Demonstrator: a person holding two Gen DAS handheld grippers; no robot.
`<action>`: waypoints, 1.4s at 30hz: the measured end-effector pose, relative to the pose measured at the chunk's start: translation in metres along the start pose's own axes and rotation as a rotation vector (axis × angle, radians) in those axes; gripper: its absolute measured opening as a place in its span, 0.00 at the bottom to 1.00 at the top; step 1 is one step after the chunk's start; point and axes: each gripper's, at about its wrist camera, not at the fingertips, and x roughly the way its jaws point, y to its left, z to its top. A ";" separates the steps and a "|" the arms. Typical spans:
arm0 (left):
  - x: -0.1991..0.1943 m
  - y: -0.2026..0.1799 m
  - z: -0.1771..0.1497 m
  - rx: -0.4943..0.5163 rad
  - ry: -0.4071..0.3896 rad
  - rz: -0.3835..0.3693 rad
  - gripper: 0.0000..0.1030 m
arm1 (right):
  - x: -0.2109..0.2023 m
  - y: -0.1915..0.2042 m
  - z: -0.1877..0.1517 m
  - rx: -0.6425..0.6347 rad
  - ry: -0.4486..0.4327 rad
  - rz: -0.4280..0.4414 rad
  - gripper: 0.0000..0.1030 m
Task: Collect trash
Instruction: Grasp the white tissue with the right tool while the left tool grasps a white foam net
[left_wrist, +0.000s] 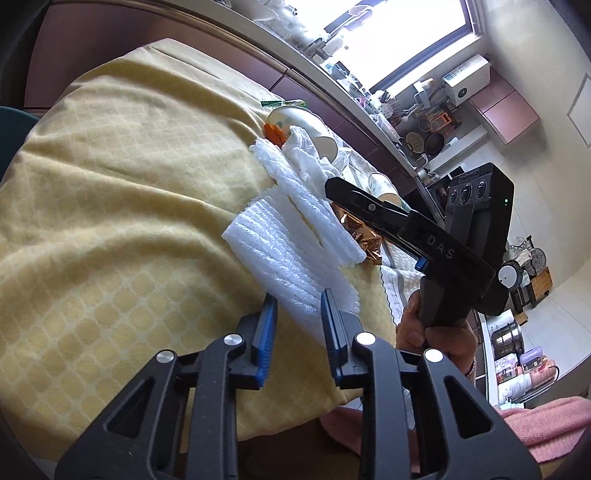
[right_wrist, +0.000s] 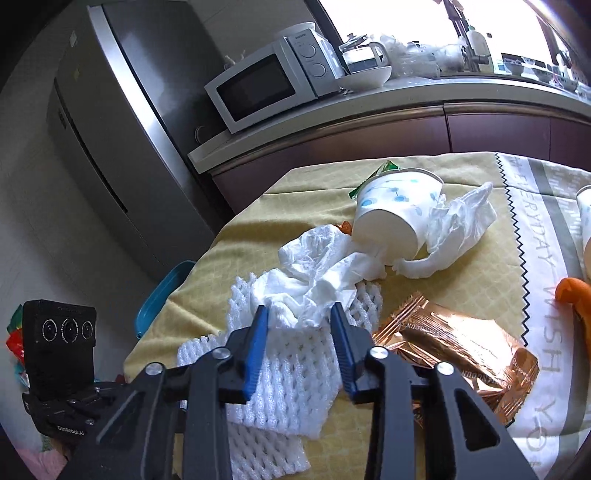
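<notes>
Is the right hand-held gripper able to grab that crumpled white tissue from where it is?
Probably yes. The right hand-held gripper is open, its fingers flanking the crumpled white tissue, which lies on top of the white foam netting with nothing covering it.

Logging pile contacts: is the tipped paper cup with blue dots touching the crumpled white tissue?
Touching. In the right wrist view the tipped paper cup lies directly against the crumpled white tissue, no gap visible.

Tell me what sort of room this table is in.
Most likely a home kitchen. A white microwave sits on a counter beside a steel refrigerator, and pots and strainers crowd the worktop under a window.
</notes>
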 end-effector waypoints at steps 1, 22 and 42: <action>0.000 0.000 0.000 0.002 -0.004 0.006 0.20 | -0.001 -0.002 0.000 0.008 -0.004 0.006 0.23; -0.065 0.002 -0.006 0.055 -0.138 0.099 0.13 | -0.040 0.014 0.011 -0.030 -0.111 0.076 0.05; -0.130 -0.004 -0.011 0.100 -0.252 0.180 0.13 | -0.013 0.051 -0.003 -0.109 -0.034 0.142 0.05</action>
